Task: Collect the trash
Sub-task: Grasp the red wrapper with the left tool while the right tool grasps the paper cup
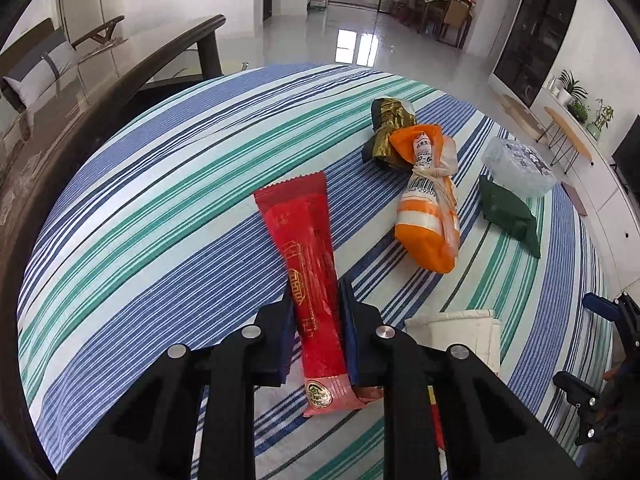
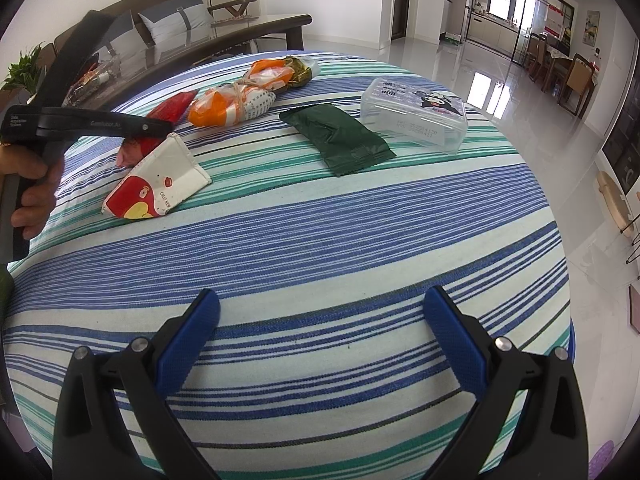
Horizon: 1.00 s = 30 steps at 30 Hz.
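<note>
Striped blue-green cloth covers the table [image 2: 320,216]; my left claw [image 1: 316,300] pinches a long red wrapper [image 1: 304,240] with gold print, while my right claw [image 2: 320,304] stands spread, empty.

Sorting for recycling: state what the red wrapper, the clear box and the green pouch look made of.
Red wrapper: glossy plastic film, likely; shiny, serrated end.
Clear box: rigid transparent plastic; stripes show through.
Green pouch: matte creased film, perhaps foil-lined; zigzag edge.
</note>
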Each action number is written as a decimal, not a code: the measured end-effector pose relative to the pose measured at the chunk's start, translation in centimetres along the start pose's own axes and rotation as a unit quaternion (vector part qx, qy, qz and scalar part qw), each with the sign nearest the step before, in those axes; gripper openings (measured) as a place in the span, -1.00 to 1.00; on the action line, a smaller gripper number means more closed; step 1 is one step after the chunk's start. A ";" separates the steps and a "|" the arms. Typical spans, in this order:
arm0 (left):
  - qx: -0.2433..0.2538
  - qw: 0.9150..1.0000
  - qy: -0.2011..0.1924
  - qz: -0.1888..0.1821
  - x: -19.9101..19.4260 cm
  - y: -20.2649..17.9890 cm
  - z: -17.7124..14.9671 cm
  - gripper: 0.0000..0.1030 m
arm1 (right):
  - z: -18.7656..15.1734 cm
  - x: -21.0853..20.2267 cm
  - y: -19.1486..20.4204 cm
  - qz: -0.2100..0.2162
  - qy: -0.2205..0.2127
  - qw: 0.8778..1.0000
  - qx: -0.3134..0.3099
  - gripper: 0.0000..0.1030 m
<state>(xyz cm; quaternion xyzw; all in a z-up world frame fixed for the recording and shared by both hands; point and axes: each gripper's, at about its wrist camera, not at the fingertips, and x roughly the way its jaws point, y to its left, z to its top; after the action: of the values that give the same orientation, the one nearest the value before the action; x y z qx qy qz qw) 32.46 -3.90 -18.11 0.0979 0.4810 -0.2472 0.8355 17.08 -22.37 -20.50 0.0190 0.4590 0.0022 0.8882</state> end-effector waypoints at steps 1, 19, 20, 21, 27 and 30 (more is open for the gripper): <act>-0.007 1.000 -0.001 0.005 -0.4 0.2 -0.4 -0.65 | 0.0 0.0 0.0 0.000 0.000 1.000 0.000 0.91; -0.095 0.993 -0.037 0.064 -10.8 2.8 -12.4 -0.68 | 2.6 0.7 8.8 0.123 0.031 0.989 0.075 0.90; -0.100 0.992 -0.038 0.063 -10.9 2.8 -12.6 -0.68 | 3.3 1.4 9.4 0.115 0.028 0.990 0.082 0.91; -0.106 0.992 -0.039 0.060 -10.9 2.8 -12.8 -0.68 | 4.3 2.2 10.3 0.098 0.026 0.991 0.085 0.91; -0.114 0.991 -0.041 0.051 -11.1 1.7 -12.9 -0.69 | 7.6 5.2 13.3 0.048 0.025 0.998 0.026 0.84; -0.109 0.992 -0.042 0.050 -11.1 0.7 -12.8 -0.69 | 7.3 4.7 12.2 0.046 0.017 0.999 -0.014 0.26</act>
<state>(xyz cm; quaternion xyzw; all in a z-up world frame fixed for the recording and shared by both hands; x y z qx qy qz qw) 18.53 5.40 -15.36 0.0196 0.4644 -0.1554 0.8716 25.90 -10.28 -19.71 0.0276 0.4725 0.0494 0.8795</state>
